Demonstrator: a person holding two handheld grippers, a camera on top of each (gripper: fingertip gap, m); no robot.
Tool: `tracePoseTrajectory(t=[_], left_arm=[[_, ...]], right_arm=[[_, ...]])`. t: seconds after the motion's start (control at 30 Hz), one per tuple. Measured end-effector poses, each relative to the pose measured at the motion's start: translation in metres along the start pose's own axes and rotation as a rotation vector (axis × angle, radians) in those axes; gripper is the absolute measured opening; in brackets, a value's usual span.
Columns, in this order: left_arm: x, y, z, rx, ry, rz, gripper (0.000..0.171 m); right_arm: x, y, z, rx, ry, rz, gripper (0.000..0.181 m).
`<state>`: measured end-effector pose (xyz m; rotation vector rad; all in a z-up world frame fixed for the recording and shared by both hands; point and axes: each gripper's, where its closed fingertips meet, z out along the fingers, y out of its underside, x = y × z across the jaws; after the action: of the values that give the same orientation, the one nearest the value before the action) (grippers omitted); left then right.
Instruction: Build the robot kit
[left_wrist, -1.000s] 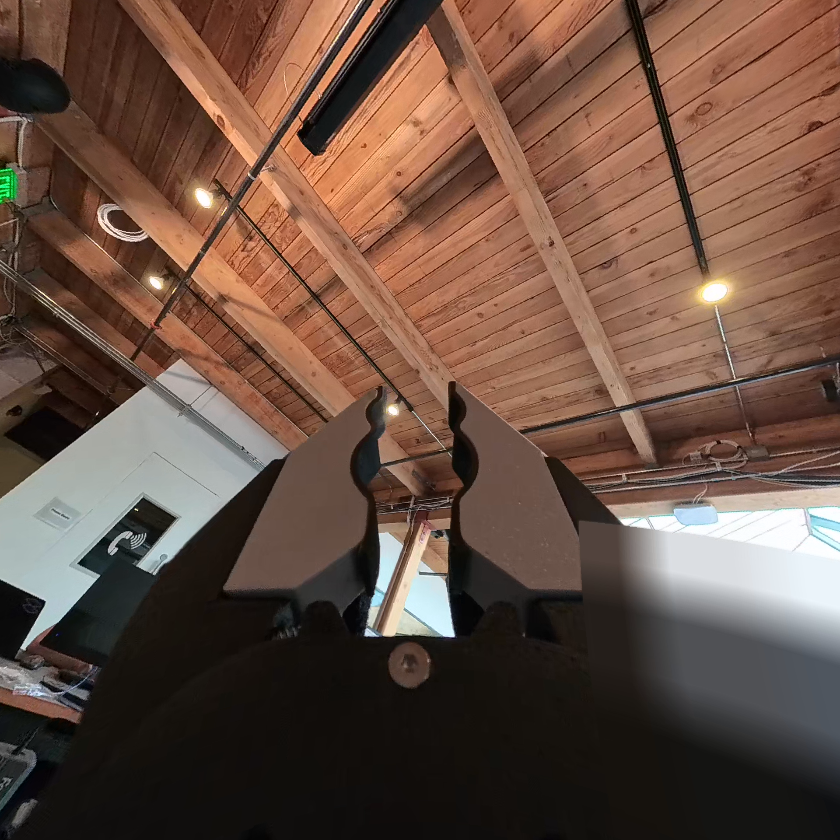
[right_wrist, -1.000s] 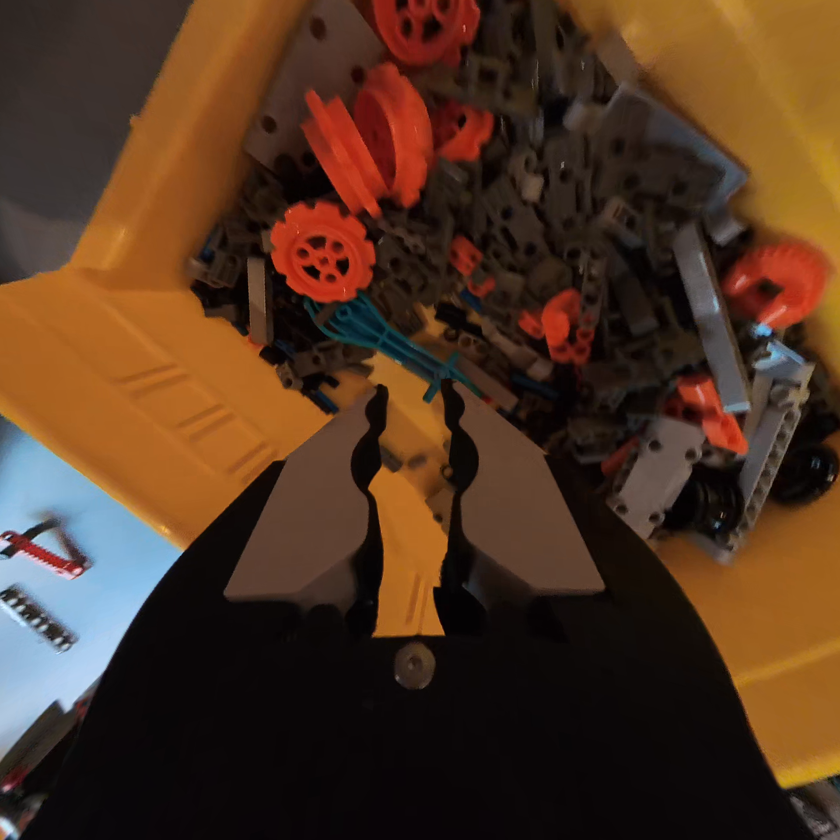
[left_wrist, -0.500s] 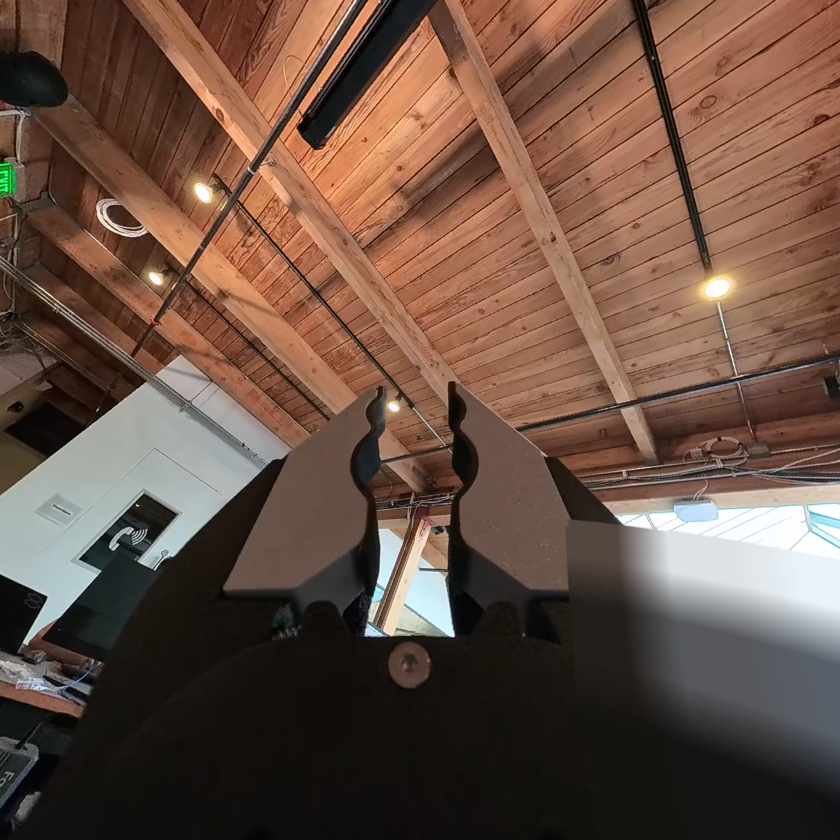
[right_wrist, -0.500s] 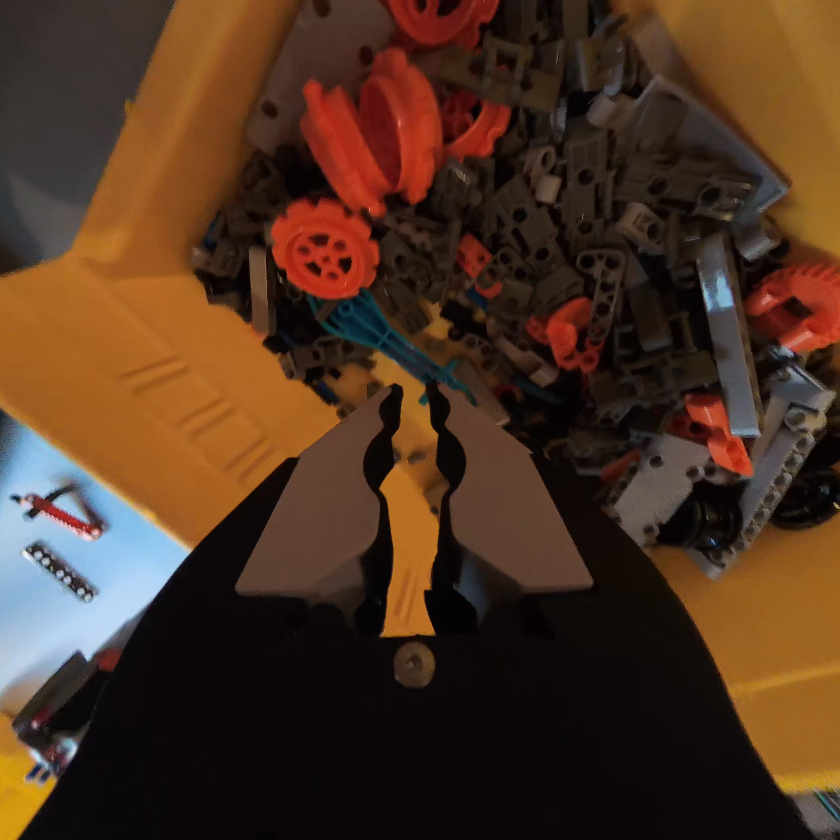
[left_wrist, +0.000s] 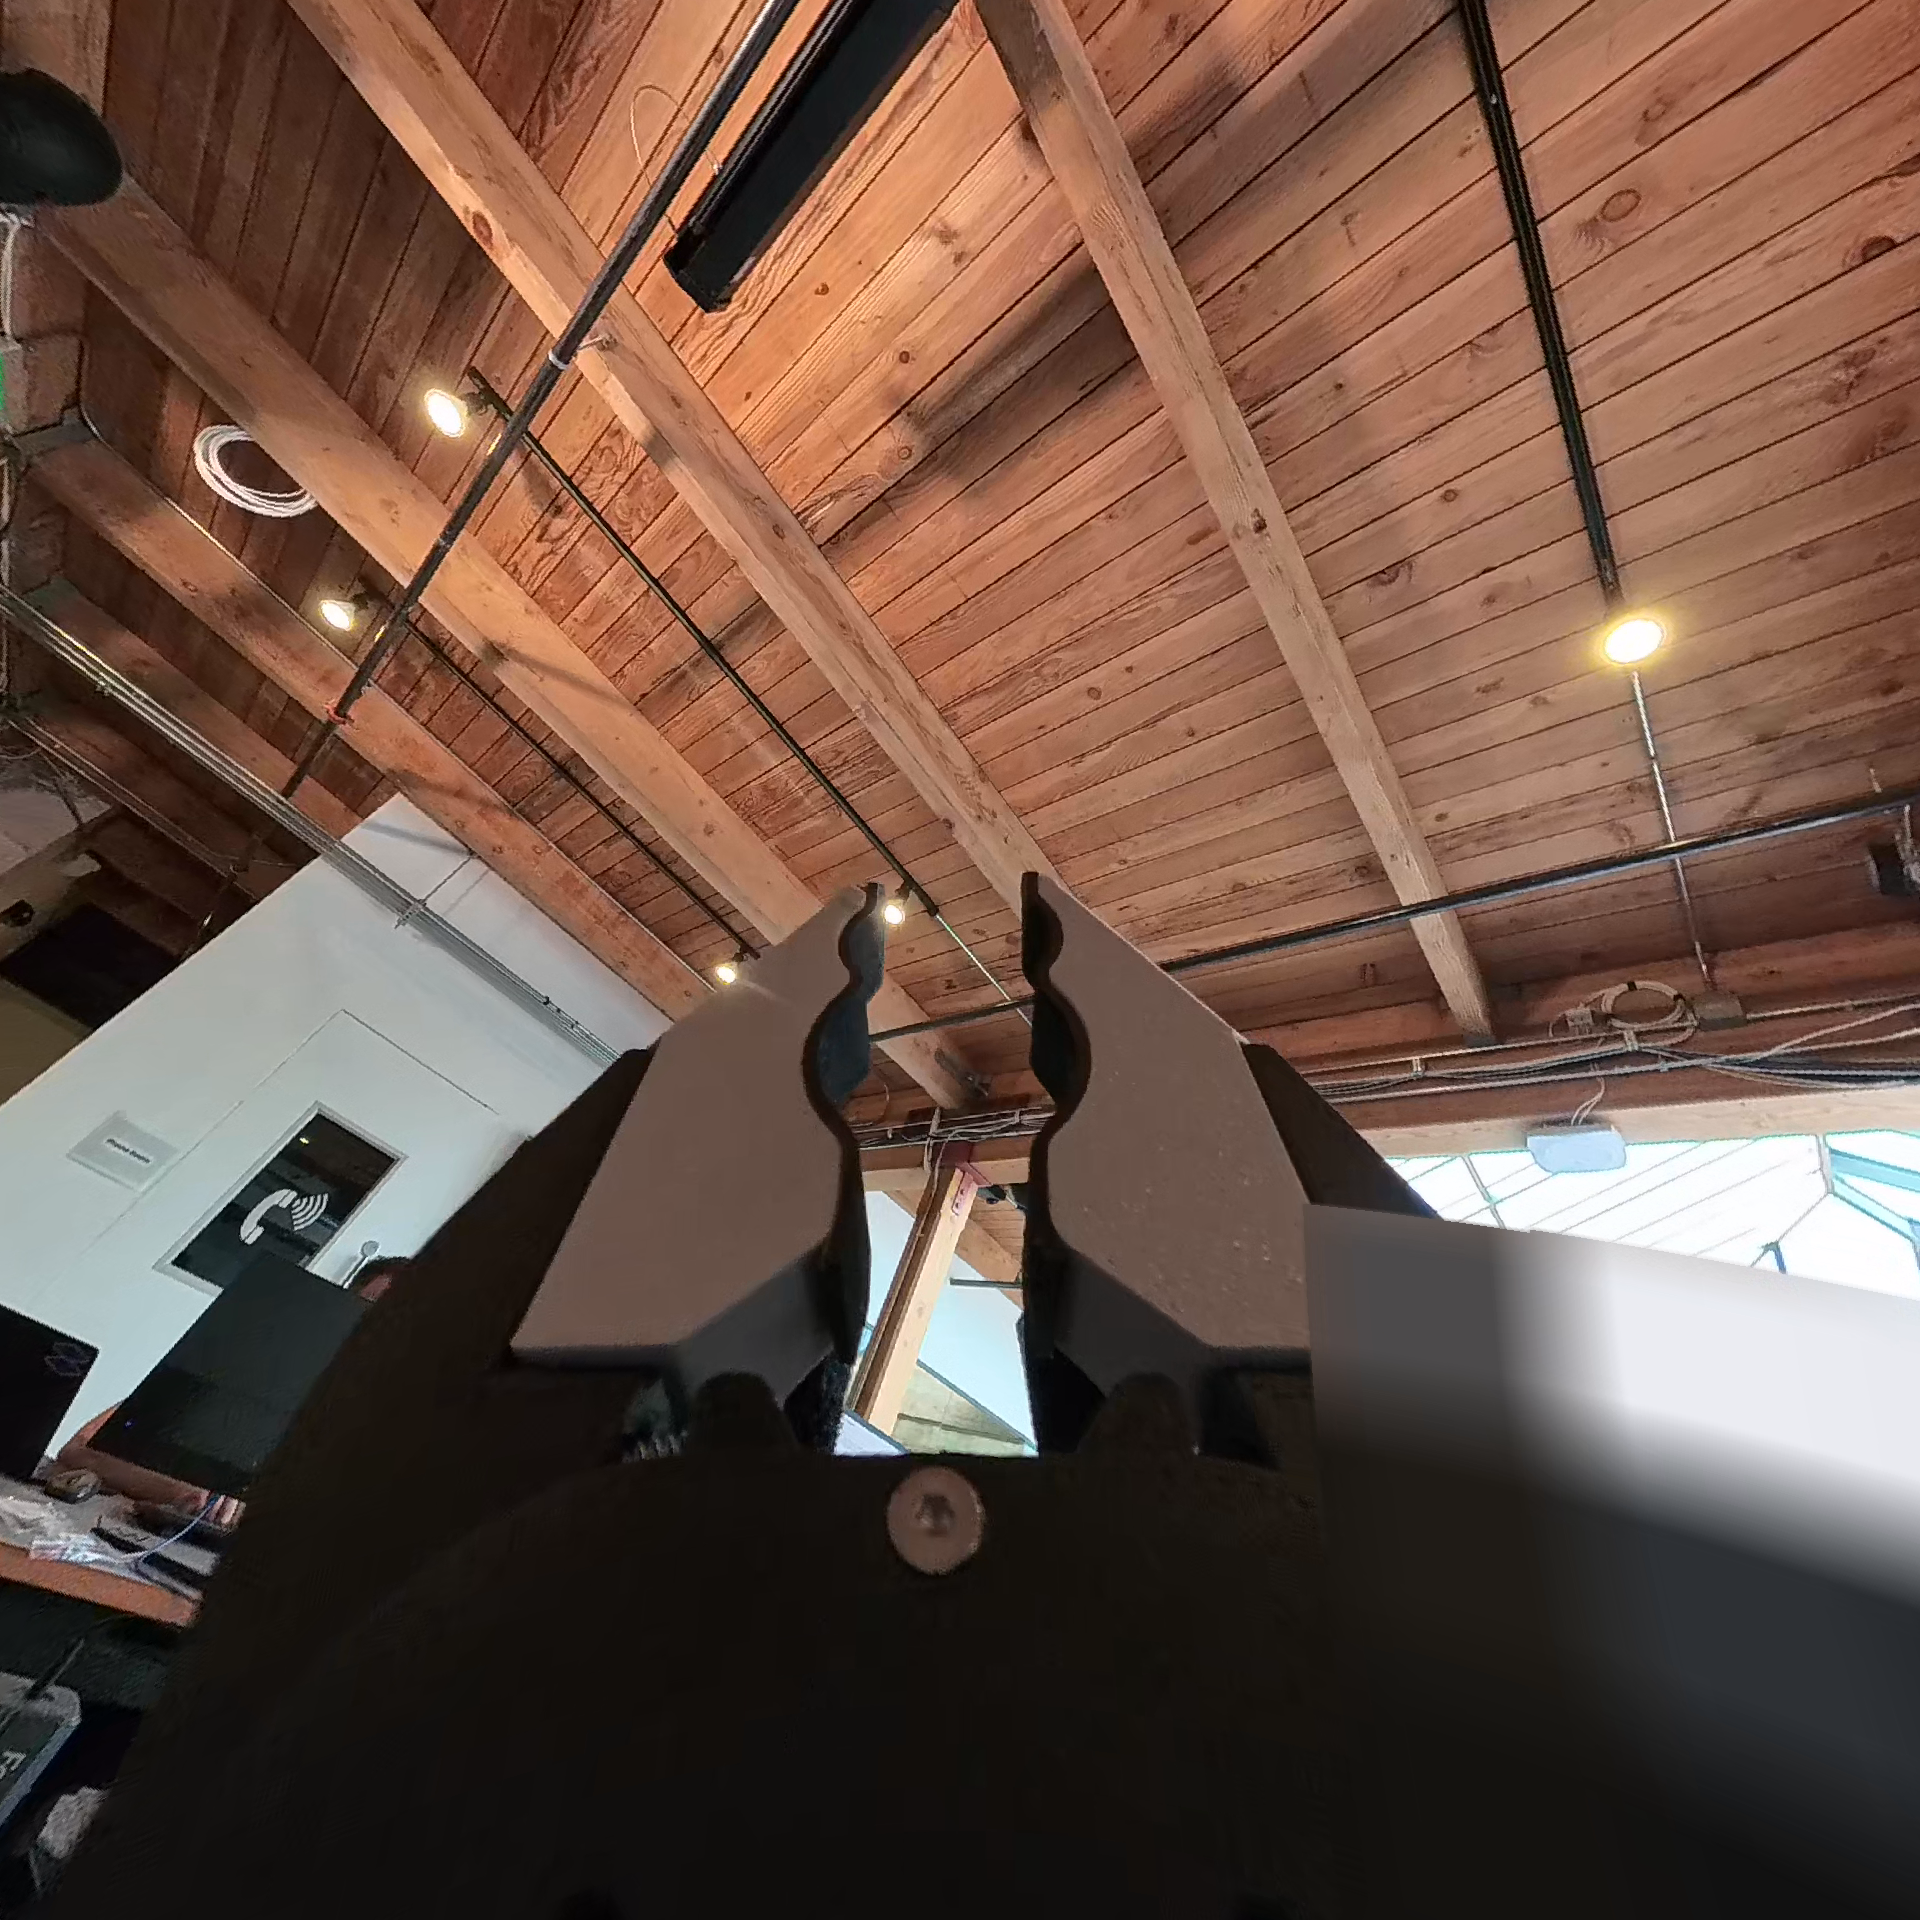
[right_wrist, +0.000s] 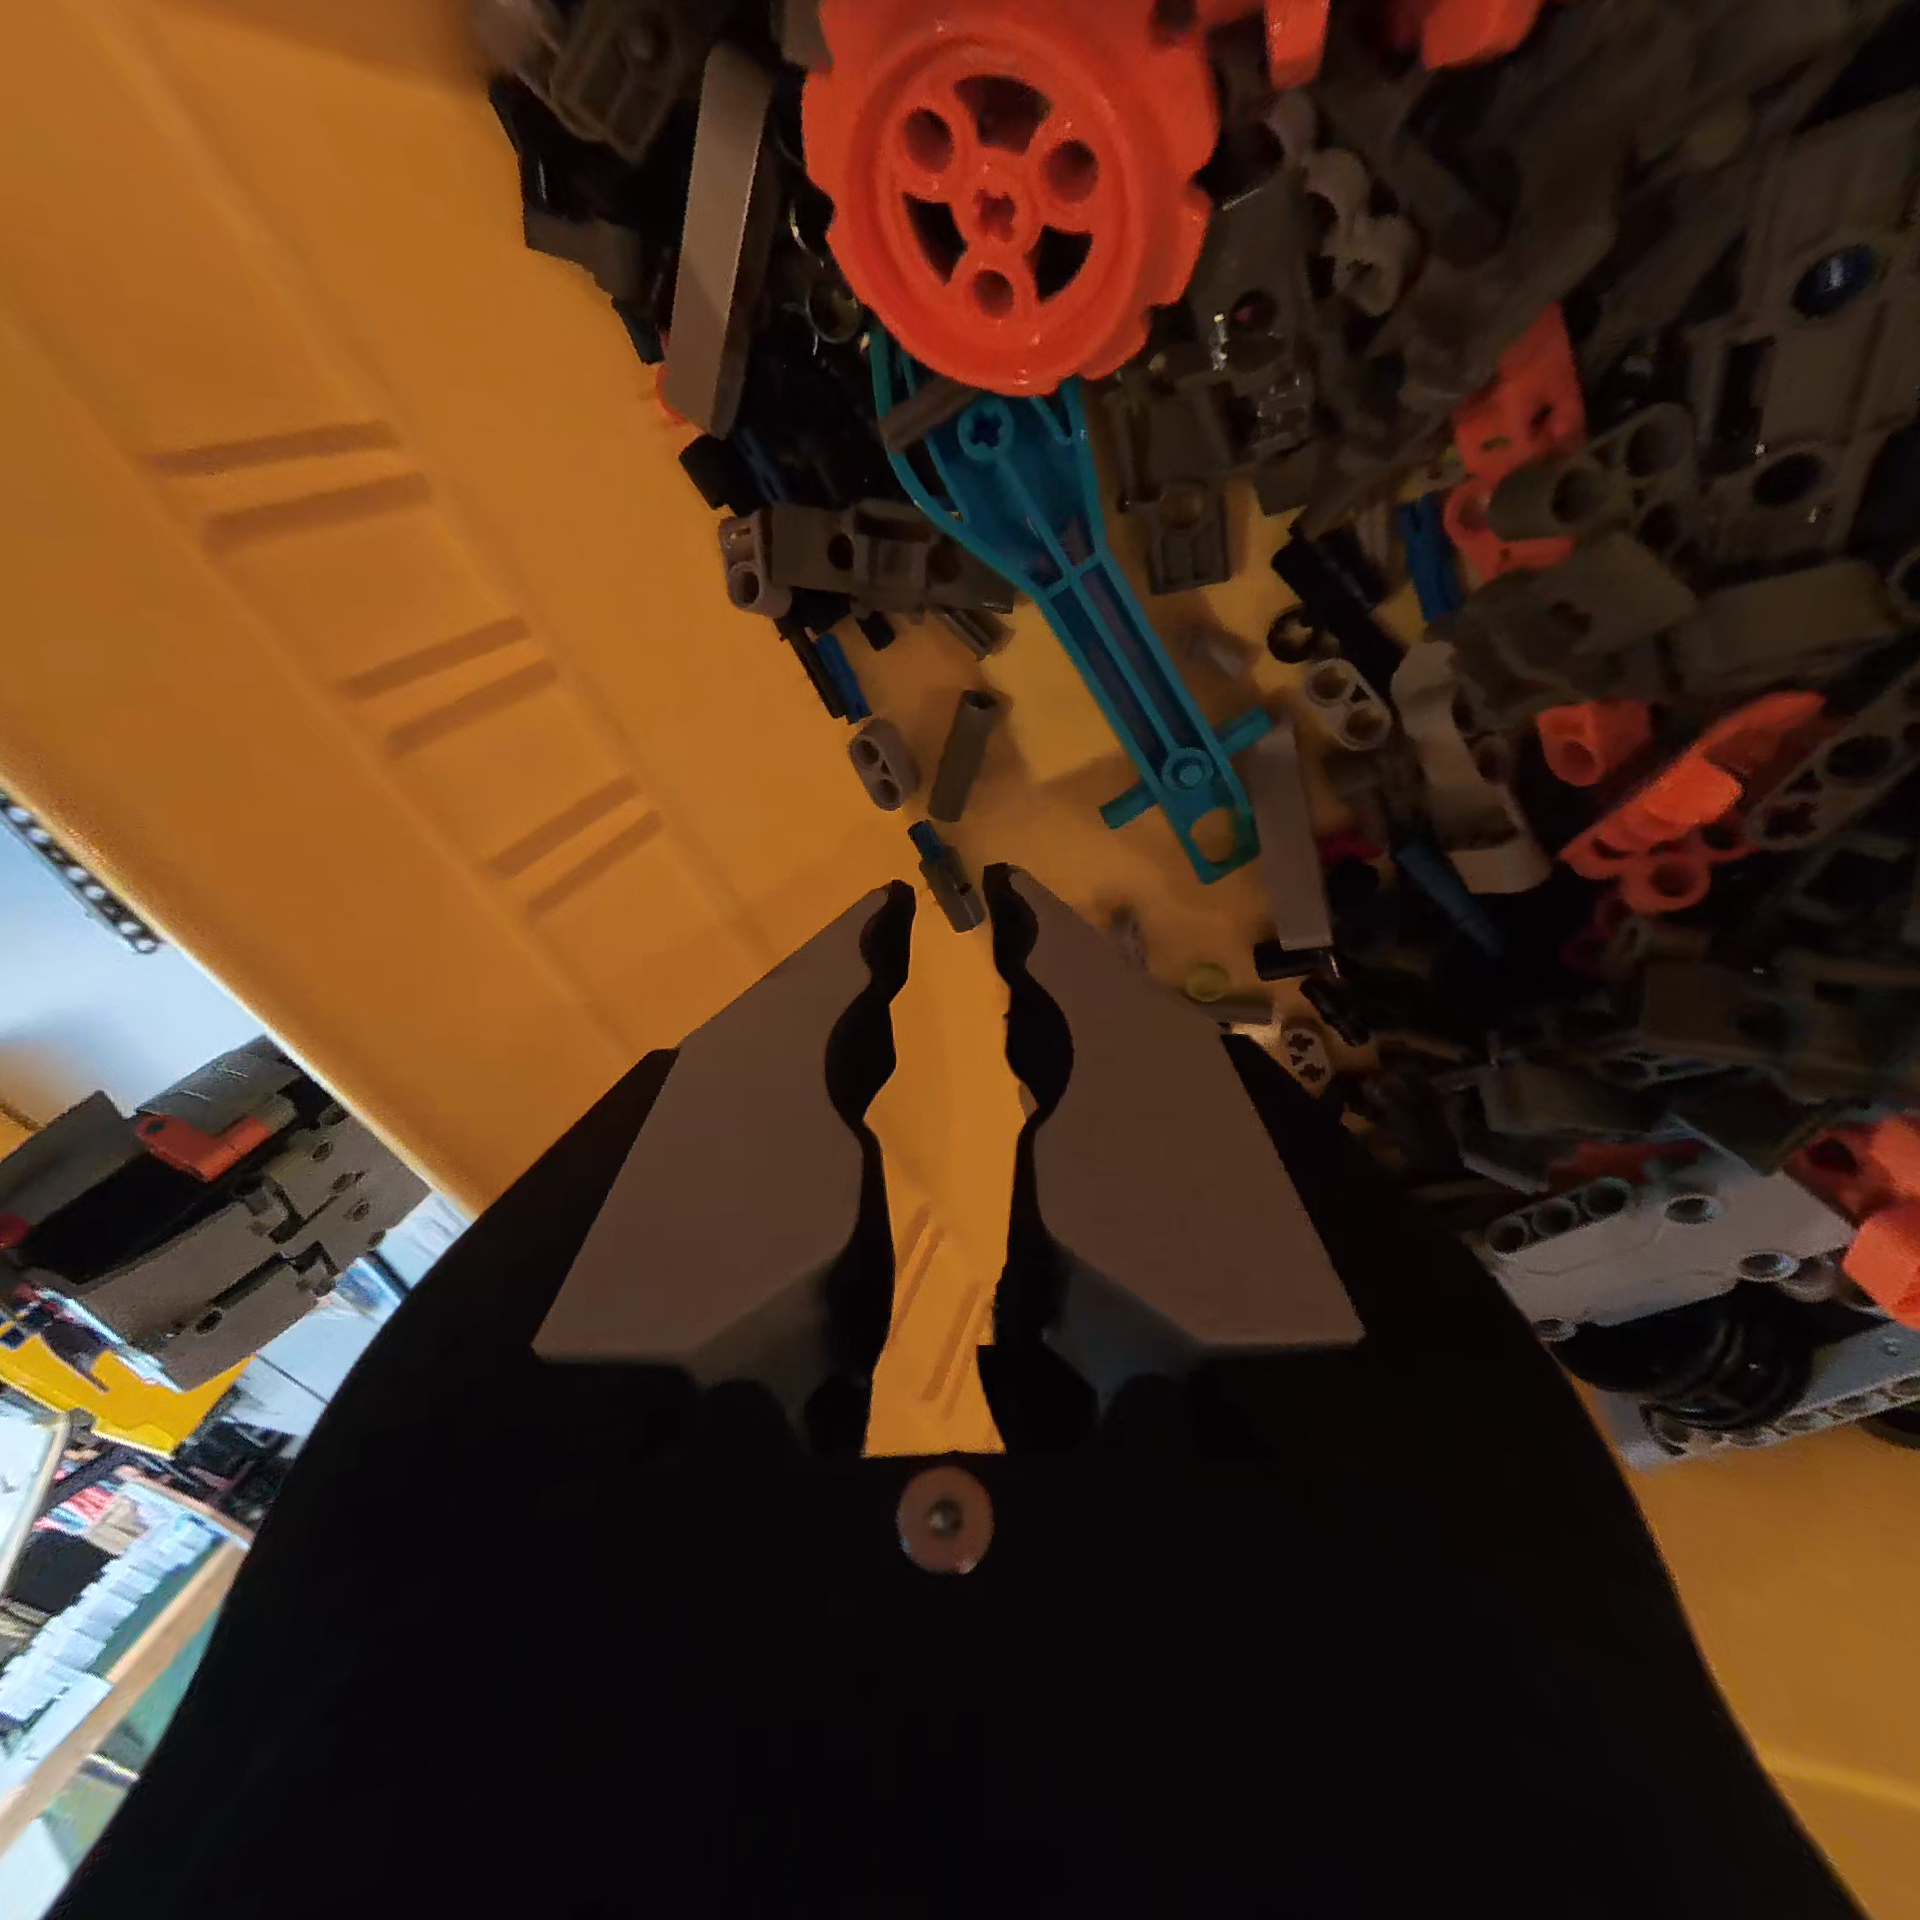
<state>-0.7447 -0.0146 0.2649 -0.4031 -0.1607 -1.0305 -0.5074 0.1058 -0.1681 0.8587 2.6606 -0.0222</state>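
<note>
My right gripper (right_wrist: 948, 891) is open with a narrow gap, low inside a yellow bin (right_wrist: 343, 582). A small grey and blue connector pin (right_wrist: 948, 885) lies on the bin floor right between its fingertips, not gripped. Just beyond lie a grey tube piece (right_wrist: 966, 753), a grey two-hole piece (right_wrist: 883, 764), a teal lever piece (right_wrist: 1091, 613) and an orange toothed wheel (right_wrist: 997, 197). My left gripper (left_wrist: 951, 930) is open and empty, pointing up at a wooden ceiling (left_wrist: 1039, 468).
A dense pile of grey, black and orange building pieces (right_wrist: 1610, 520) fills the bin's right side. A grey and orange assembly (right_wrist: 218, 1195) sits outside the bin at the left. In the left wrist view, a white wall (left_wrist: 260, 1091) and dark monitors (left_wrist: 218, 1382) stand at lower left. My left tips are about 45 cm from the teal lever piece (right_wrist: 1091, 613), my right tips only 5 cm. The orange toothed wheel (right_wrist: 997, 197) lies around 10 cm away from my right fingertips.
My right gripper has dropped deeper into the bin toward the small loose pieces, its jaws narrower than a second ago. The left gripper has hardly moved.
</note>
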Motion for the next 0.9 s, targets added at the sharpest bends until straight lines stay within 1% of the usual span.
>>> tracePoseTrajectory(t=[0.2, 0.23, 0.3, 0.4, 0.47, 0.5, 0.6, 0.7, 0.77, 0.83, 0.9], left_arm=[[0.001, 0.001, 0.000, -0.002, 0.006, -0.001, 0.022], [0.001, 0.001, 0.000, -0.004, 0.006, -0.002, 0.022], [0.001, 0.001, 0.000, -0.006, 0.008, -0.003, 0.022], [0.001, 0.001, 0.000, -0.005, 0.010, -0.006, 0.022], [0.002, -0.001, 0.000, -0.002, 0.012, -0.007, 0.022], [0.002, -0.001, -0.001, 0.000, 0.012, -0.007, 0.022], [0.003, -0.001, 0.000, -0.001, 0.015, -0.002, 0.021], [0.002, 0.001, 0.000, -0.008, 0.014, -0.004, 0.021], [0.001, 0.002, 0.001, -0.010, 0.013, -0.006, 0.021], [0.001, 0.004, 0.001, -0.013, 0.013, -0.005, 0.021], [0.002, 0.005, 0.002, -0.019, 0.013, 0.000, 0.021]], right_arm=[[0.008, 0.007, 0.005, -0.098, 0.057, -0.065, 0.018], [0.005, 0.007, 0.007, -0.112, 0.028, -0.077, 0.012], [0.006, 0.007, 0.007, -0.113, 0.006, -0.056, 0.013], [0.006, 0.007, 0.007, -0.089, -0.005, -0.010, 0.013], [0.002, 0.008, 0.007, -0.063, -0.018, 0.020, 0.005], [0.004, 0.008, 0.005, -0.053, 0.001, 0.022, 0.000], [0.014, 0.011, -0.009, -0.023, 0.085, 0.025, 0.000], [0.007, 0.010, -0.014, 0.026, 0.047, 0.068, 0.000], [0.003, 0.015, -0.007, -0.018, 0.032, 0.054, 0.008], [0.005, 0.009, -0.005, -0.023, 0.049, 0.013, 0.016], [0.005, 0.005, -0.002, -0.046, 0.047, -0.016, 0.019]])
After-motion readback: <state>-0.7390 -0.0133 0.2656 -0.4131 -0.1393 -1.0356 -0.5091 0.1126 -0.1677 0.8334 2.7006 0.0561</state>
